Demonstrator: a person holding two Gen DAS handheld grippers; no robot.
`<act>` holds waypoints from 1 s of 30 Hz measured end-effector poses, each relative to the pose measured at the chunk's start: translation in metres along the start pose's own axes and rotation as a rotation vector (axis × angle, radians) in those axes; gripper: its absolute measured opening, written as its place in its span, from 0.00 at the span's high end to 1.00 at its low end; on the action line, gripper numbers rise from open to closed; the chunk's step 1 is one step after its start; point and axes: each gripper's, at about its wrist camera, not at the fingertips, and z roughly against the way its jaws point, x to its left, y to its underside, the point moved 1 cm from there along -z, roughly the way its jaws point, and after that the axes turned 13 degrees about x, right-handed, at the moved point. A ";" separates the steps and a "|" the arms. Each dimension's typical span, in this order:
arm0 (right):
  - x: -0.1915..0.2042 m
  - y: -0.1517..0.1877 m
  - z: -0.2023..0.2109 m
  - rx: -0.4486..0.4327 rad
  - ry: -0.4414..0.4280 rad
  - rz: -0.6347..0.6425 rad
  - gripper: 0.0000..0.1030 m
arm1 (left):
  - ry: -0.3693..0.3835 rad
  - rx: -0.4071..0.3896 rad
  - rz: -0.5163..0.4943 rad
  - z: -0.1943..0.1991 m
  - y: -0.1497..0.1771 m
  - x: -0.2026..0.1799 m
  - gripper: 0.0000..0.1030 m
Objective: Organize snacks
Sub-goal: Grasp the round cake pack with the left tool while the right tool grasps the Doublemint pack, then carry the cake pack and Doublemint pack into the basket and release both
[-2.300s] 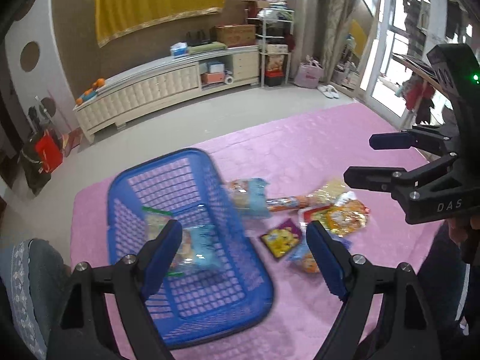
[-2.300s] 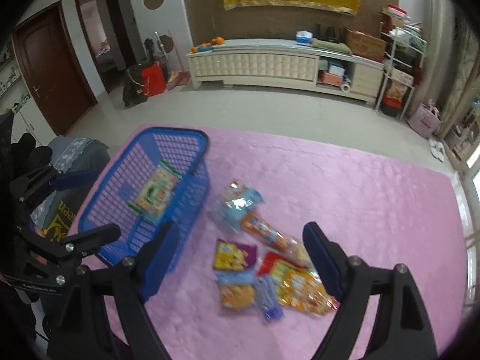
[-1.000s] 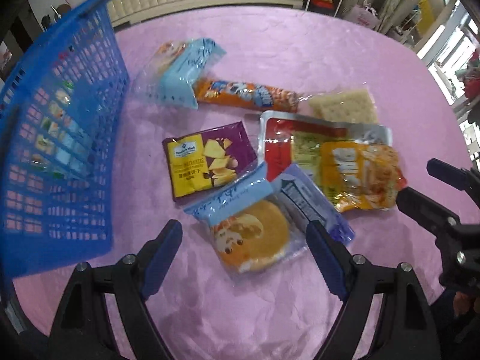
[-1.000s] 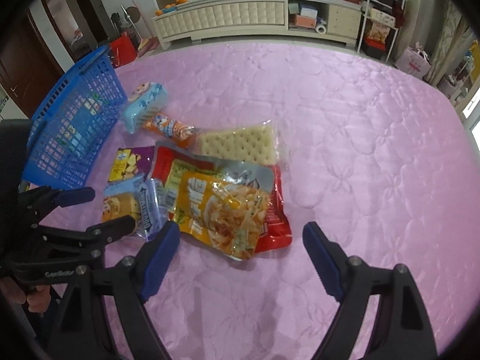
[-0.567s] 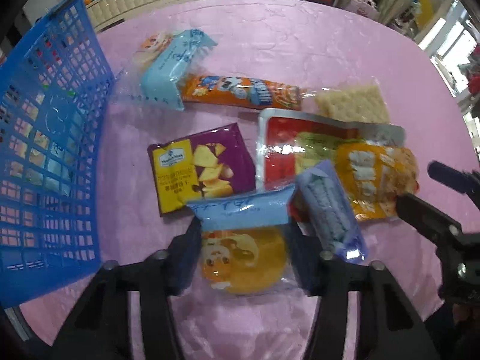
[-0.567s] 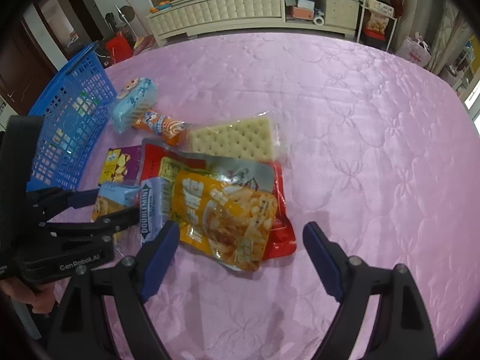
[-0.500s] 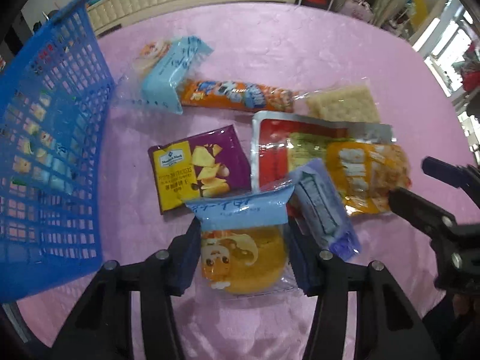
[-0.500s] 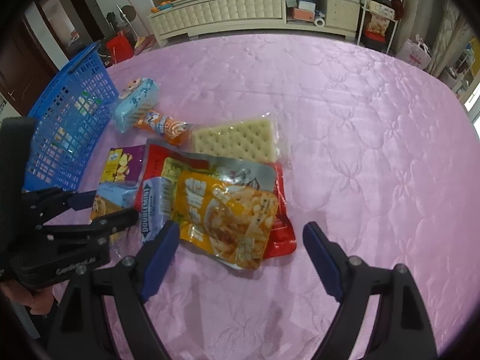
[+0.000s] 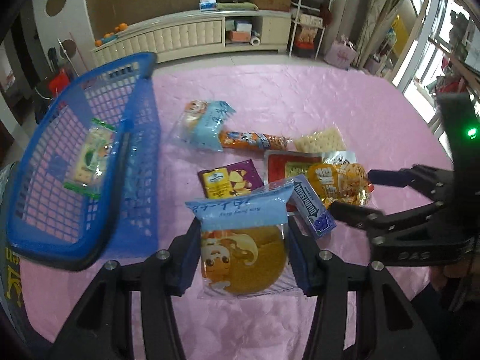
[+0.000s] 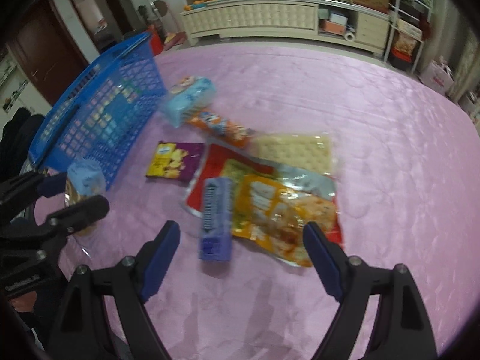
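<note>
My left gripper is closed on a cake packet; its pads press both sides of the packet, which is off the pink bench. My right gripper is wide open with nothing in it, above the pile of snacks.

The blue basket sits at the left edge of the bench. One cracker packet lies inside it.

To do this step well, I think I should carry the cake over the basket's rim, keep the squeeze soft so the cake does not squash, and let go low inside.

The other snacks lie in the middle of the bench. The purple gum box reads "DOUBLEMINT". The cake packet has blue writing on top that I cannot read. A purple chip bag lies beside the basket; its label is too small to read. An orange noodle bag lies just ahead of my right gripper.
</note>
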 end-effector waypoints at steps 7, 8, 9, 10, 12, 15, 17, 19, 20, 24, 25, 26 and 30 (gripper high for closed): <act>0.023 -0.004 -0.025 0.044 0.019 0.047 0.24 | -0.011 -0.007 0.021 0.005 0.011 0.001 0.52; 0.025 -0.005 -0.030 0.052 0.038 0.051 0.26 | -0.013 -0.007 0.020 0.006 0.013 0.002 0.52; 0.027 -0.005 -0.035 0.062 0.052 0.054 0.28 | -0.015 -0.009 0.018 0.006 0.014 0.003 0.52; 0.028 -0.005 -0.039 0.071 0.049 0.059 0.34 | -0.023 -0.009 0.012 0.007 0.014 0.003 0.52; 0.029 -0.005 -0.047 0.092 0.045 0.060 0.49 | -0.031 -0.008 -0.005 0.006 0.015 0.001 0.52; 0.029 -0.003 -0.050 0.086 0.047 0.056 0.66 | -0.022 -0.010 -0.008 0.005 0.017 0.003 0.52; 0.027 -0.002 -0.046 0.072 0.013 0.040 0.66 | -0.016 -0.017 -0.006 0.007 0.019 0.004 0.52; 0.024 0.002 -0.036 0.049 -0.004 0.030 0.66 | -0.013 -0.028 -0.004 0.011 0.021 0.005 0.52; 0.026 0.003 -0.030 0.037 -0.007 0.031 0.66 | -0.009 -0.033 -0.005 0.014 0.022 0.006 0.52; 0.036 0.007 0.003 -0.022 -0.020 0.031 0.66 | 0.012 -0.073 -0.017 0.034 0.026 0.007 0.52; 0.039 0.006 0.010 -0.034 -0.020 0.035 0.66 | 0.021 -0.085 -0.023 0.040 0.028 0.008 0.52; 0.045 0.006 0.020 -0.052 -0.018 0.041 0.66 | 0.028 -0.097 -0.030 0.047 0.029 0.008 0.52; 0.062 0.003 0.051 -0.107 -0.016 0.058 0.66 | 0.024 -0.155 -0.071 0.080 0.031 0.014 0.52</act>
